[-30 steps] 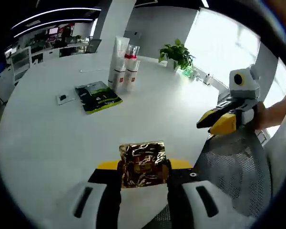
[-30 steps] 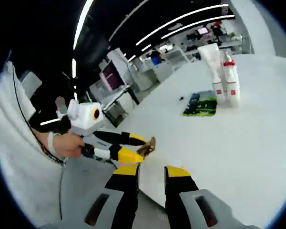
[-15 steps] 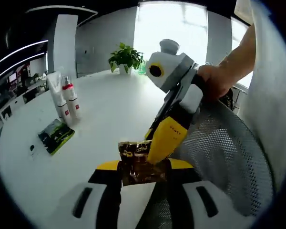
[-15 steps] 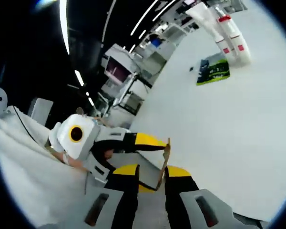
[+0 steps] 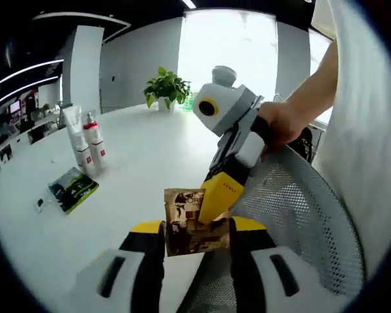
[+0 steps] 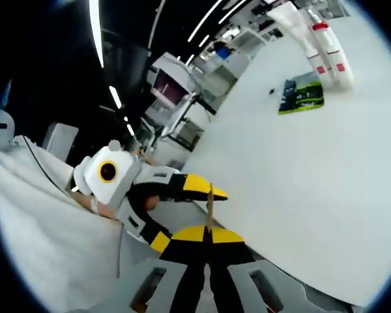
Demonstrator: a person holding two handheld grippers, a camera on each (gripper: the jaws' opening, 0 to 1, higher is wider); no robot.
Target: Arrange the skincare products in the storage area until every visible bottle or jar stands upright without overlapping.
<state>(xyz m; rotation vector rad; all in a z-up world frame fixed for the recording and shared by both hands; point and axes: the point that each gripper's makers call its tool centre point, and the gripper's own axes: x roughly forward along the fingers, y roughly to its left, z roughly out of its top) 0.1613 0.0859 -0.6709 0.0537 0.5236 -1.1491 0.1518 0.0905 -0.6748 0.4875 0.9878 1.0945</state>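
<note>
A shiny brown-and-gold sachet (image 5: 190, 218) is pinched between the yellow jaws of my left gripper (image 5: 195, 228), near the table's edge. My right gripper (image 5: 220, 195) comes in from the right, and its yellow tip grips the sachet's right side. In the right gripper view the sachet (image 6: 210, 203) shows edge-on as a thin strip rising from my right gripper (image 6: 207, 236), whose jaws are pressed together on it. The left gripper (image 6: 197, 188) holds its far end. A white tube (image 5: 73, 135) and a red-capped white bottle (image 5: 94, 143) stand upright far off on the table.
A green-and-black packet (image 5: 72, 188) lies flat near the bottles, with a small dark item beside it. A potted plant (image 5: 166, 85) stands at the white table's (image 5: 143, 156) far edge. A grey mesh chair (image 5: 300, 228) is under the right gripper. Office desks (image 6: 182, 98) lie beyond.
The right gripper's jaws, open around the sachet's edge half a second ago, have come together on it. The left gripper still holds the sachet; both views shifted slightly.
</note>
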